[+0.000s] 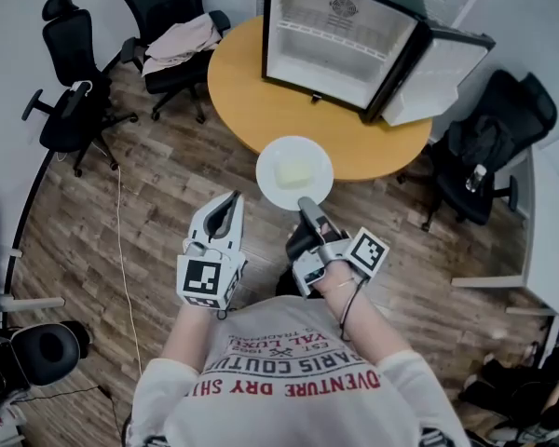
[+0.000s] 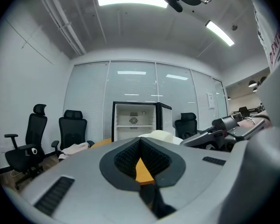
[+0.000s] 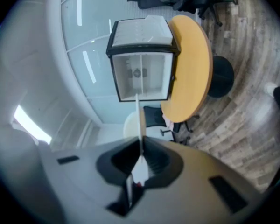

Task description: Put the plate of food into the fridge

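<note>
A white plate [image 1: 272,159] carrying a pale yellow block of food [image 1: 295,172] hangs in the air at the near edge of the round orange table [image 1: 252,101]. My right gripper [image 1: 305,205] is shut on the plate's near rim. In the right gripper view the plate [image 3: 140,120] shows edge-on between the pads of the right gripper [image 3: 141,146]. The small fridge [image 1: 340,35] stands on the table with its door swung open to the right and its white shelves bare. My left gripper [image 1: 233,201] is to the left of the plate, shut and holding nothing.
Black office chairs ring the table: one with a pink cloth [image 1: 182,40] at the back left, another [image 1: 70,91] further left, one with a dark bag [image 1: 489,147] at the right. A thin cable [image 1: 123,250] lies on the wooden floor. A white desk [image 1: 550,231] stands at the right edge.
</note>
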Available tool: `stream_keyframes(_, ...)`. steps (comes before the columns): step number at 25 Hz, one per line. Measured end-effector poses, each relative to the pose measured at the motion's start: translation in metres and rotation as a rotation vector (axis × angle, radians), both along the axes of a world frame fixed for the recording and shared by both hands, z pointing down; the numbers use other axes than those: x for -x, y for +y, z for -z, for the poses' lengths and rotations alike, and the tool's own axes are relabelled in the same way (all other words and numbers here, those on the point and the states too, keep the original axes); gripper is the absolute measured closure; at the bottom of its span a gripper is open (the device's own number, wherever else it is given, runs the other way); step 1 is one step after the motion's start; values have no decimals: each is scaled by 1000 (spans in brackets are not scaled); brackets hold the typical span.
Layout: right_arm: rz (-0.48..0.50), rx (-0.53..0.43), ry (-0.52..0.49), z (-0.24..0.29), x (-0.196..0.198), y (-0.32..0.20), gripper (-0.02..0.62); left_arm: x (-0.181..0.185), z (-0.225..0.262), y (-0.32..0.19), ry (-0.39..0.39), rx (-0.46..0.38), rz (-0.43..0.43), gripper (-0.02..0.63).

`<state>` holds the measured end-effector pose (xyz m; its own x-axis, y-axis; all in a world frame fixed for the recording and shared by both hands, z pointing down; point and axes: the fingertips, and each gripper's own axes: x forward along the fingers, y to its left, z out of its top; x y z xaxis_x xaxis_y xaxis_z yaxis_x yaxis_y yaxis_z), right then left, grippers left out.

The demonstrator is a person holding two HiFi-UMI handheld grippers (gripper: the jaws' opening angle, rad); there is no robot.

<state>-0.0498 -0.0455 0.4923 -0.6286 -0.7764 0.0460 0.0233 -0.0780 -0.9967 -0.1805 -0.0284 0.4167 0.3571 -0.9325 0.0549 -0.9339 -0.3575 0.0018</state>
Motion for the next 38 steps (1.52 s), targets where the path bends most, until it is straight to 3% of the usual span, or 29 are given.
stream_keyframes(12, 59, -31, 21, 11, -46, -161, 555, -53, 4, -155, 16, -15, 38, 572)
stream_keyframes(21, 71, -27, 20, 7, -66, -227, 555, -79, 5, -231, 21, -22, 29, 572)
stream_keyframes(27, 3, -12, 4, 0, -82, -263, 555, -91, -2, -276, 24, -12, -15, 572)
stream_keyframes(38, -185, -15, -18, 10, -74, -344, 555, -83, 3, -376, -9, -5, -201, 572)
